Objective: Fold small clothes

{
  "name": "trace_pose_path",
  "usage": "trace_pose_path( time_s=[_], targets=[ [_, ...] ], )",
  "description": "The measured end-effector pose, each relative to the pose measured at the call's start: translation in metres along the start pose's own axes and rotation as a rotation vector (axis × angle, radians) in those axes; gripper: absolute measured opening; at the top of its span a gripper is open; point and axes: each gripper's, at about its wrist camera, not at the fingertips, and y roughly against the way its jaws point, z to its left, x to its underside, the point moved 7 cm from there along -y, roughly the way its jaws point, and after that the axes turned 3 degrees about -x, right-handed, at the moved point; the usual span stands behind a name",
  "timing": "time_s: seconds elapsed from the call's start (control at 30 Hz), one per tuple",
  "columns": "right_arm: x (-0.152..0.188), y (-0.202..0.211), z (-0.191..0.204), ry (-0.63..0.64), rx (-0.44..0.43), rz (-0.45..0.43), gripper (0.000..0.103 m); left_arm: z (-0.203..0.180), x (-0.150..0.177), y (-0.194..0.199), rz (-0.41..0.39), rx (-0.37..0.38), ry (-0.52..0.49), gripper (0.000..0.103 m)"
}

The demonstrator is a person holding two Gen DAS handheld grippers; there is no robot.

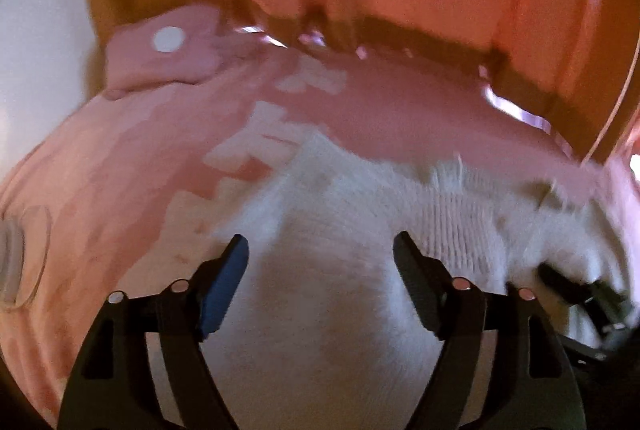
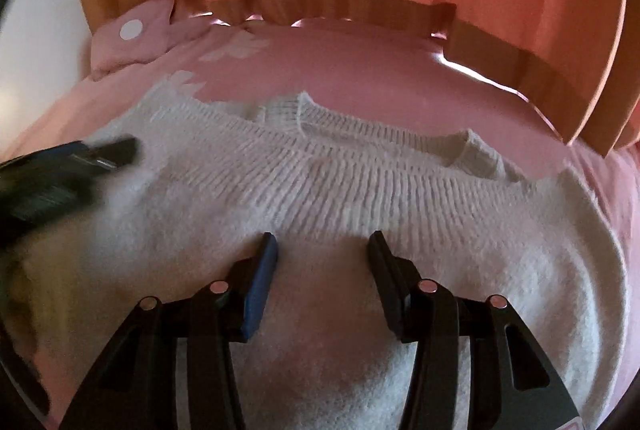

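From the left wrist, the left gripper (image 1: 320,250) hovered low over a white knitted sweater (image 1: 340,290), its jaws spread wide and grasping nothing. The sweater lay on a pink bedspread (image 1: 140,170) printed with white flowers, a pink pillow (image 1: 160,58) beyond it; the right gripper (image 1: 576,290) showed dark and blurred at the right edge. Judging by that, the step was to take hold of the hem, and both tongs would do best to pinch only the top layer, level with each other.

From the right wrist, the right gripper (image 2: 322,244) stood likewise released just short of the ribbed band (image 2: 360,182). The knit looked soft, fuzzy and thick, with a second ribbed edge bunched behind.
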Motion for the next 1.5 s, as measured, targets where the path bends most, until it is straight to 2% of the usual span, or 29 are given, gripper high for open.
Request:
trace_pose_path(
  time_s=[0.03, 0.1, 0.23, 0.37, 0.47, 0.5, 0.53, 0.57, 0.63, 0.7, 0.8, 1.0, 1.07, 1.2, 1.33, 1.47, 1.5],
  targets=[
    [0.001, 0.000, 0.000, 0.001, 0.000, 0.000, 0.049, 0.016, 0.000, 0.008, -0.017, -0.012, 0.043, 0.089],
    [0.001, -0.003, 0.001, 0.007, 0.003, -0.001, 0.049, 0.043, 0.008, 0.011, 0.000, -0.027, 0.110, 0.090],
    [0.000, -0.002, 0.003, 0.001, 0.005, 0.001, 0.049, 0.076, 0.038, -0.014, 0.151, -0.005, 0.221, 0.090],
    [0.001, 0.000, 0.002, 0.004, 0.006, 0.000, 0.050, 0.076, 0.048, -0.029, 0.230, 0.099, 0.320, 0.090],
    [0.000, -0.001, 0.001, 0.005, 0.003, 0.000, 0.050, 0.070, 0.048, -0.027, 0.225, 0.115, 0.320, 0.086],
    [0.000, -0.001, 0.001, 0.006, 0.002, 0.001, 0.050, 0.069, 0.049, -0.026, 0.223, 0.129, 0.325, 0.079],
    [0.000, -0.001, 0.002, 0.003, 0.005, 0.001, 0.050, 0.065, 0.047, -0.024, 0.214, 0.163, 0.326, 0.064],
    [0.000, -0.001, 0.002, 0.002, 0.006, 0.001, 0.050, 0.060, 0.046, -0.023, 0.213, 0.195, 0.328, 0.055],
    [0.000, -0.002, 0.001, 0.000, 0.004, 0.003, 0.051, 0.058, 0.044, -0.021, 0.200, 0.208, 0.334, 0.035],
    [0.000, -0.003, 0.001, 0.000, 0.003, 0.005, 0.051, 0.053, 0.038, -0.015, 0.174, 0.214, 0.311, 0.018],
    [0.000, -0.003, 0.000, 0.000, 0.001, 0.010, 0.051, 0.040, 0.026, 0.003, 0.103, 0.209, 0.257, 0.016],
    [-0.001, 0.002, -0.005, -0.032, -0.033, 0.020, 0.052, -0.016, 0.000, 0.055, -0.024, 0.281, 0.141, 0.015],
    [-0.005, 0.009, -0.018, -0.086, -0.059, 0.010, 0.060, -0.048, -0.008, 0.072, -0.056, 0.318, 0.084, 0.015],
    [-0.010, 0.023, -0.063, -0.237, -0.060, -0.017, 0.061, -0.106, -0.010, 0.085, -0.071, 0.348, -0.027, 0.015],
    [-0.008, 0.037, -0.115, -0.385, -0.046, -0.047, 0.061, -0.163, 0.006, 0.080, -0.029, 0.390, -0.111, 0.015],
    [-0.001, 0.046, -0.151, -0.472, -0.035, -0.057, 0.062, -0.207, 0.042, 0.052, 0.007, 0.311, -0.224, 0.018],
    [0.000, 0.047, -0.157, -0.486, -0.041, -0.057, 0.062, -0.211, 0.049, 0.049, 0.010, 0.300, -0.241, 0.022]
  ],
)
